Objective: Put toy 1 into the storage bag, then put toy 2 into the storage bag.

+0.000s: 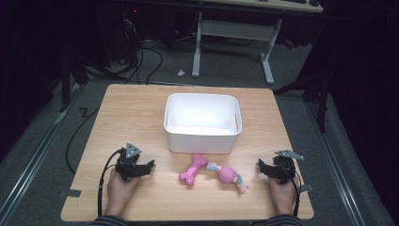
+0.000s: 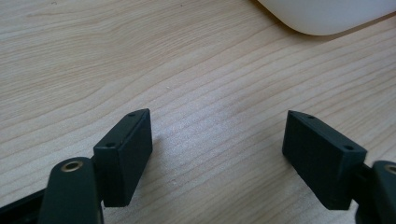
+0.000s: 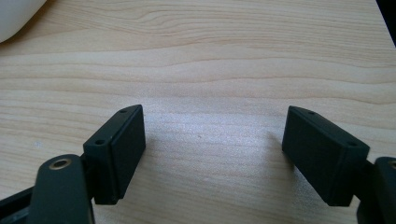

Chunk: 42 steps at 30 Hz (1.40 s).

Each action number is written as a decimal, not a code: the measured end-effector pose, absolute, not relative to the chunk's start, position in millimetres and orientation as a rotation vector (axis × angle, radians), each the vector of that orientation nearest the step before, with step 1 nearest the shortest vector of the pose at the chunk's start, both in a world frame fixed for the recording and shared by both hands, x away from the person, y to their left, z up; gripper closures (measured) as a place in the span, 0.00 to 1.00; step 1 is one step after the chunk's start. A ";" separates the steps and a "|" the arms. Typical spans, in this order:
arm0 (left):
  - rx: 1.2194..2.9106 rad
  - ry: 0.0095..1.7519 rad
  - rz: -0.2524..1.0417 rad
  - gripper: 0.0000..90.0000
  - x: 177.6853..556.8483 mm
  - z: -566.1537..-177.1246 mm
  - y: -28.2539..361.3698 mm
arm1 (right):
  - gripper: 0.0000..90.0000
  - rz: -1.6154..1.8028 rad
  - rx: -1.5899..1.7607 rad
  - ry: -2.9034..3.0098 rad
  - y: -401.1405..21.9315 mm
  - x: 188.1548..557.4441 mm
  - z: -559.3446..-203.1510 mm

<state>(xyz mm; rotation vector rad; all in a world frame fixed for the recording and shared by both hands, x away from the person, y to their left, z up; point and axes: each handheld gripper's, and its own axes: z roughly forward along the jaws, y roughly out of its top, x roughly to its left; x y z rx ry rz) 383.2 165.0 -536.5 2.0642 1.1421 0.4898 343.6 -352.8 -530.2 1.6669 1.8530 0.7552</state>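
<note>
A pink bone-shaped toy (image 1: 192,170) lies on the wooden table (image 1: 131,113) just in front of a white bin (image 1: 203,122). Beside it to the right lies a pink ball toy with pastel rope ends (image 1: 229,176). My left gripper (image 1: 147,165) rests on the table at the front left, left of the bone, jaws wide apart with bare wood between them (image 2: 217,149). My right gripper (image 1: 261,166) rests at the front right, right of the rope toy, also open over bare wood (image 3: 212,147). A hand holds each gripper from below.
The white bin is empty and sits mid-table; its rounded corner shows at the top of the left gripper view (image 2: 327,16) and of the right gripper view (image 3: 14,16). Beyond the table stand a white desk frame (image 1: 233,33) and floor cables (image 1: 141,56).
</note>
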 end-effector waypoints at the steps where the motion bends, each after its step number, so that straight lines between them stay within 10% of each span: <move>1: 2.064 1.142 0.490 0.27 383.2 -536.5 165.0 | 0.24 0.755 1.667 1.853 -352.8 343.6 -530.2; 42: 2.095 1.087 0.489 0.28 377.1 -529.7 156.0 | 0.28 0.772 1.648 1.863 -352.3 343.1 -530.2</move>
